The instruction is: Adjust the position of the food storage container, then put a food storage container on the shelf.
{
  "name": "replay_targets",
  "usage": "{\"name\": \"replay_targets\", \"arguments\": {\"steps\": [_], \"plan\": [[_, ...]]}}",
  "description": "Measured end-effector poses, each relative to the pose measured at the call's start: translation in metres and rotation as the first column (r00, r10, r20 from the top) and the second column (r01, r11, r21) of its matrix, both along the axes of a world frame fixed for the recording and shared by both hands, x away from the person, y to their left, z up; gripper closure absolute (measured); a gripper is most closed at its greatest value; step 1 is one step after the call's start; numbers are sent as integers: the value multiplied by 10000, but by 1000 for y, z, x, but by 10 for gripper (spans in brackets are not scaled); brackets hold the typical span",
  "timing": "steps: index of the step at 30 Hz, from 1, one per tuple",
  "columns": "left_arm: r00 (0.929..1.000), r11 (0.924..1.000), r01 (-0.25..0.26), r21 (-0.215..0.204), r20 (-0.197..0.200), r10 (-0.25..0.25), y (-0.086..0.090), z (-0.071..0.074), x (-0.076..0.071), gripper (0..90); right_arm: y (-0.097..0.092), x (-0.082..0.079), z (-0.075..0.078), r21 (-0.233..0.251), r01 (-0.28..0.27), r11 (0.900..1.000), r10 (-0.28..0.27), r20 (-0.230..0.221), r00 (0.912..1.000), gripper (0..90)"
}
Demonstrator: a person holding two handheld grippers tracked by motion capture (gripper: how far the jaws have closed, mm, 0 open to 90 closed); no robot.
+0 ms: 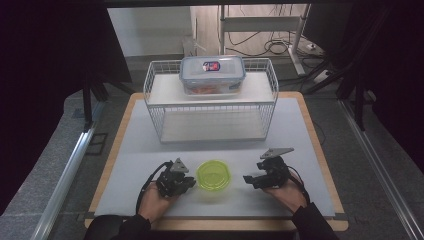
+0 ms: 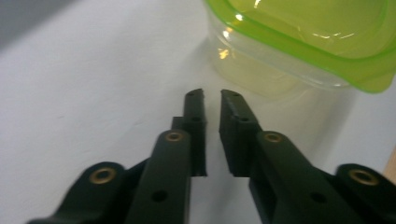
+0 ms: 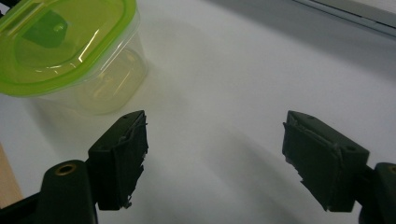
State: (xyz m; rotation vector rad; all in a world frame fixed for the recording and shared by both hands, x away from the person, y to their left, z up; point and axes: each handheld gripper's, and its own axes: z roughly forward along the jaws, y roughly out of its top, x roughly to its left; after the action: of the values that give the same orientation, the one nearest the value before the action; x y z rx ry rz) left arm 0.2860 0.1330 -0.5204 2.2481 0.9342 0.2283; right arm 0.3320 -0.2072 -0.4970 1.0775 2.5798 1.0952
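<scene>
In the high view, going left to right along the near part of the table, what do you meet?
Left gripper in the person's left hand, jaws a narrow gap apart → small clear plastic container with a green lid → right gripper in the right hand, jaws wide apart with nothing between.

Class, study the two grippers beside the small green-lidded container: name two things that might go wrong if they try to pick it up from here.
1. The left gripper has its jaws almost together, too narrow for the small clear plastic container with the green lid; it might shove it across the white table mat.
2. The right gripper stands open but aims beside the container; closing now would likely grab nothing or clip its edge and tip it.
</scene>
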Motion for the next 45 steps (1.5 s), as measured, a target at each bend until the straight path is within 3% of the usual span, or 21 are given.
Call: {"name": "replay_targets", "arguments": {"steps": [9, 19, 30, 35, 40, 45], "plan": [[9939, 9994, -246, -258, 1065, 273, 21, 11, -13, 522, 0, -1, 1, 93, 26, 10000, -25, -31, 10000, 232], [9839, 9969, -451, -641, 1697, 554, 39, 12, -28, 195, -1, -3, 3, 306, 0, 9995, -8, 240, 9997, 272], [9833, 9932, -566, -1015, 1670, 731, 51, 11, -31, 69, -1, -3, 2, 425, -21, 9991, 7, 318, 9995, 254], [9799, 9961, -466, -743, 1900, 601, 50, 10, -32, 45, -1, -3, 3, 581, 79, 9983, -94, 243, 9997, 254], [9775, 9950, -499, -865, 2002, 664, 51, 9, -32, 36, 0, -3, 4, 617, 148, 9980, -163, 240, 9996, 254], [9760, 9952, -556, -811, 2059, 713, 51, 8, -32, 32, 3, -1, 5, 893, 141, 9959, -133, -98, 9999, 258]]}}
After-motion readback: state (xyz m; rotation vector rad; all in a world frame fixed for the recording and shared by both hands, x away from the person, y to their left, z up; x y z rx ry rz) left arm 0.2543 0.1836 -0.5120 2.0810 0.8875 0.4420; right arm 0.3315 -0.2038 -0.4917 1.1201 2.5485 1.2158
